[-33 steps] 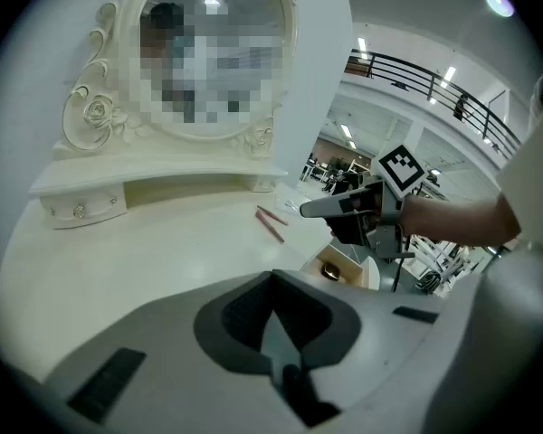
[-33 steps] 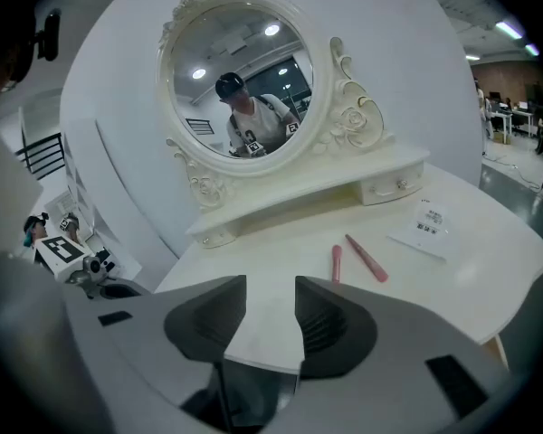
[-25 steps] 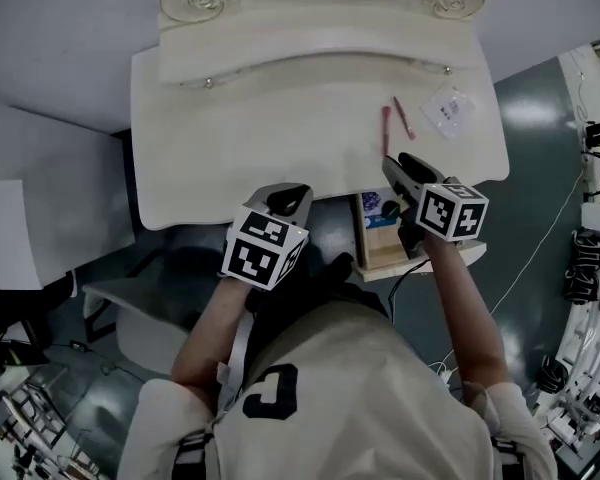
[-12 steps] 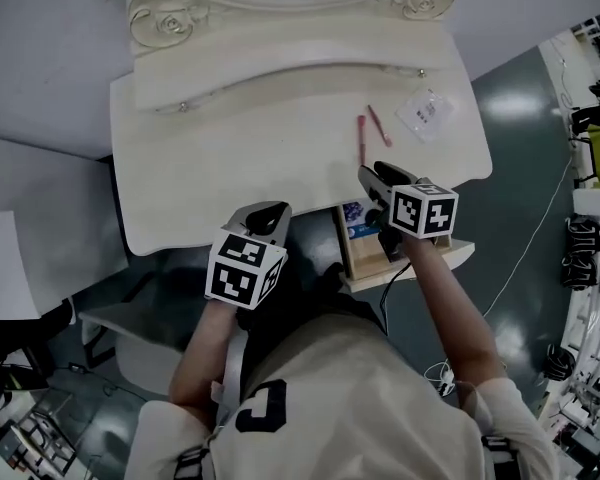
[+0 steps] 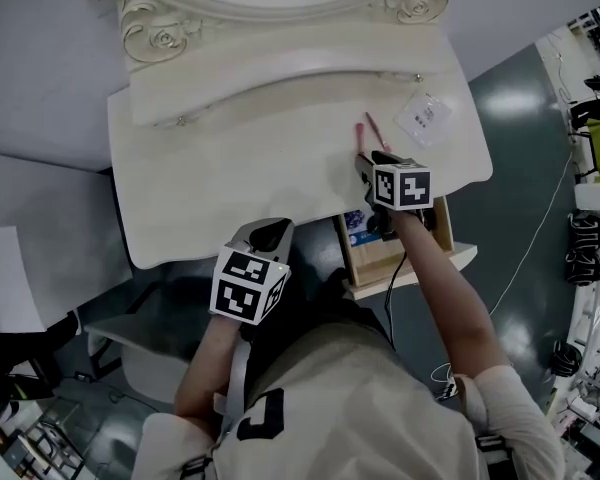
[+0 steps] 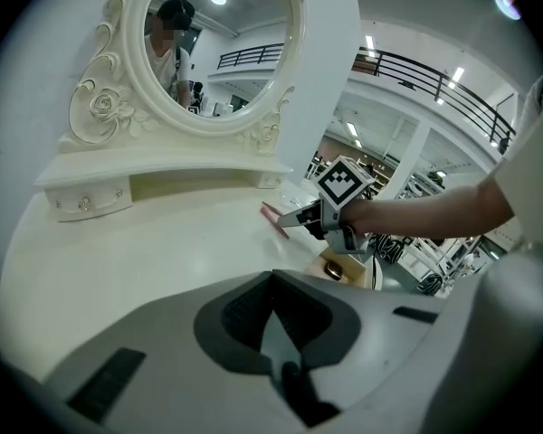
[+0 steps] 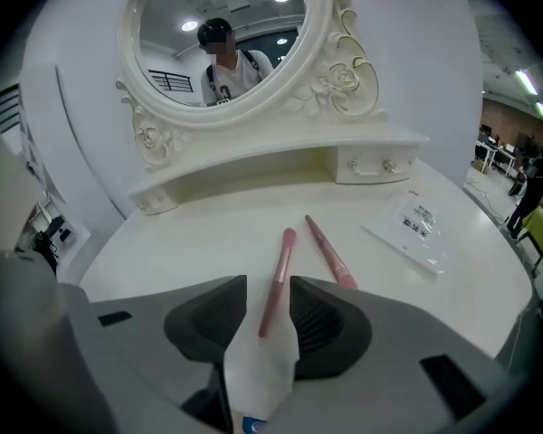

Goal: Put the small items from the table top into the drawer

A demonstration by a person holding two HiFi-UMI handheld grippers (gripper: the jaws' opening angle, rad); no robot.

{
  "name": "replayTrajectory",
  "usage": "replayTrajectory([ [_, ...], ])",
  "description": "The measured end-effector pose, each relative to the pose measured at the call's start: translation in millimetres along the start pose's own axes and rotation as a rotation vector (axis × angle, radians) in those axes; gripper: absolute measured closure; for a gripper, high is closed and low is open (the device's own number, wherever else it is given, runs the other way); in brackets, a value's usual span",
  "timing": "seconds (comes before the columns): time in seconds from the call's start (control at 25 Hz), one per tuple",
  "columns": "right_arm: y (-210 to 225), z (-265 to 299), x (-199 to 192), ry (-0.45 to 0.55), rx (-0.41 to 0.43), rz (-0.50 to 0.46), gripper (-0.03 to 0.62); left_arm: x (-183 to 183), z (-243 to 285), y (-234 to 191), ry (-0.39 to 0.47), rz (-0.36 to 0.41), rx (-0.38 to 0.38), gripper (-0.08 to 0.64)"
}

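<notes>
Since the earlier frame the right tongs (image 5: 364, 158) had come off the near edge of the worktop (image 5: 230, 168) above the open drawer (image 5: 365, 260), moving away from the person and down toward the two pink brushes. The left tongs (image 6: 271, 287) had barely shifted and hung at the near edge, clenched on nothing. In the right gripper view the right tongs stood released, with the jaws apart on either side of the nearer pink brush (image 7: 279, 265). The brush lay flat on the worktop with a gap at each pad, so nothing was gripped yet. The second brush (image 7: 328, 251) lay just to its right at a slant, the two ends close together at the far side. A clear sachet (image 7: 414, 227) rested further right, well apart from both. The drawer sat below the worktop's near right edge and already held a blue item (image 5: 358, 225). The brush looked light, thin and stiff along its handle. Its rounded far end was probably the soft bristle head, though that could not be told for certain. On so smooth a surface it would likely roll or skid if nudged from one side, and being so low it would need the tips almost on the worktop. The safest hold seemed to be across the middle of the handle, square to its length and clear of its neighbour.
</notes>
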State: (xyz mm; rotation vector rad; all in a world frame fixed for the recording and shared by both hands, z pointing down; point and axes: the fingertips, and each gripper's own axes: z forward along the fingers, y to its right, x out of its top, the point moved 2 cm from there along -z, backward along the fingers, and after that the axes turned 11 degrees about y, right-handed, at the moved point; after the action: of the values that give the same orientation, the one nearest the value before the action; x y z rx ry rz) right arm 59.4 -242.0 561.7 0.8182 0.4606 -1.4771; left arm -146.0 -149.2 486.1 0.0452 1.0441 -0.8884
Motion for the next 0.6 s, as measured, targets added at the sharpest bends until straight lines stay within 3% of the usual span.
replayTrajectory([
  [0.2,6,11,-15,-0.071,-0.027,-0.007,0.437,0,-5,-2,0.008,-0.005,0.01,0.506],
  [0.32,9,13,-17,-0.075,-0.042,0.008,0.443,-3,-8,-1,0.006,-0.006,0.007,0.506],
  [0.6,12,13,-18,-0.066,-0.072,-0.07,0.495,-8,-12,0,0.009,-0.006,0.007,0.508],
])
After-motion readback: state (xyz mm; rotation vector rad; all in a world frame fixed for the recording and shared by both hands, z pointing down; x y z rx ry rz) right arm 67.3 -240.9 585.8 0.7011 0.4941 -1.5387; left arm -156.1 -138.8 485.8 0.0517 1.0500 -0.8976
